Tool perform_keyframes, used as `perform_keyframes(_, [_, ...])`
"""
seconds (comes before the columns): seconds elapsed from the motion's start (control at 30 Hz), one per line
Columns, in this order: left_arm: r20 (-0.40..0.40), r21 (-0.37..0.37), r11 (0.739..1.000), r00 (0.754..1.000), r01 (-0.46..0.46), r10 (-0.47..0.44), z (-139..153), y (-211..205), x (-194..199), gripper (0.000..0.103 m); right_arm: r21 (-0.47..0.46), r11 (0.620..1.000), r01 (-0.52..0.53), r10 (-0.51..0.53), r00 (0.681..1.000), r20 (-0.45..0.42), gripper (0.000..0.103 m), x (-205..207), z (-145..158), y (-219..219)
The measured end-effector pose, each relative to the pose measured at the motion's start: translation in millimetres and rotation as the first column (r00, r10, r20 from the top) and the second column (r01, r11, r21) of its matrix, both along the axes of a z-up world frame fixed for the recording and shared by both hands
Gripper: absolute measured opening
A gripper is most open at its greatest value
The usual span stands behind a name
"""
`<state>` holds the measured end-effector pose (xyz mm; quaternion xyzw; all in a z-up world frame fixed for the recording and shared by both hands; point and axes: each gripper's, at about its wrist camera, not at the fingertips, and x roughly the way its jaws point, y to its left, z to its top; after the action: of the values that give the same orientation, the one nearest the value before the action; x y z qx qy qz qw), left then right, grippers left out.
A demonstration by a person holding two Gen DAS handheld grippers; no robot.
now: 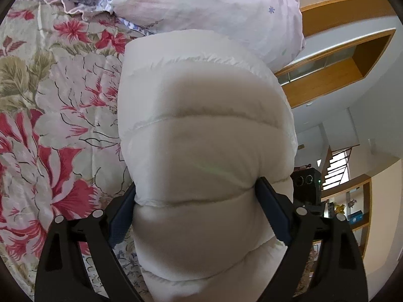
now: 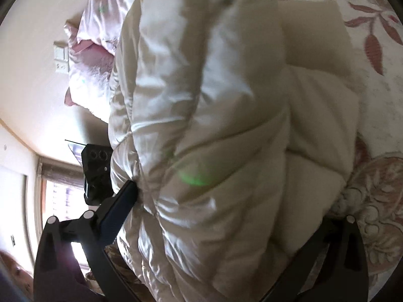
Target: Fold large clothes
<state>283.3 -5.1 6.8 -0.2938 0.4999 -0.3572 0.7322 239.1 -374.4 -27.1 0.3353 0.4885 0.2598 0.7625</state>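
Observation:
A white quilted puffer jacket (image 1: pixel 201 130) fills the middle of the left wrist view, lifted above the floral bed cover (image 1: pixel 58 115). My left gripper (image 1: pixel 196 193) is shut on a puffy section of it, blue pads (image 1: pixel 270 209) pressing in from both sides. In the right wrist view the same jacket (image 2: pixel 214 125) bulges across the frame. My right gripper (image 2: pixel 226 201) is shut on a thick fold of it; the left finger (image 2: pixel 121 201) shows, the right finger is hidden under the fabric.
A pale pink pillow (image 1: pixel 214 7) lies just beyond the jacket on the bed. A wooden shelf unit (image 1: pixel 335 63) and stairs (image 1: pixel 337 166) stand off the bed's side. A black device (image 2: pixel 97 168) and a window (image 2: pixel 60 198) show at left in the right wrist view.

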Motion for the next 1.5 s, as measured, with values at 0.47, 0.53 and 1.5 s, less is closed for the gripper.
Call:
perform_keyframes(0.47, [-0.003, -0.148, 0.989, 1.000, -0.016, 0.016, -4, 16, -16, 0.053, 0.132, 0.991, 0.006, -0.016, 0.997, 0.071, 0.040, -21, 2, -1])
perform_keyframes(0.53, [0.006, -0.169, 0.986, 1.000, -0.016, 0.017, -1, 20, -20, 0.049, 0.130, 0.992, 0.004, -0.015, 0.996, 0.088, 0.036, -23, 9, 3])
perform_keyframes(1.5, [0.073, 0.000, 0.947, 0.944, -0.322, 0.321, -1, 213, -26, 0.055, -0.034, 0.991, -0.127, 0.130, 0.985, 0.111, 0.056, 59, -6, 169])
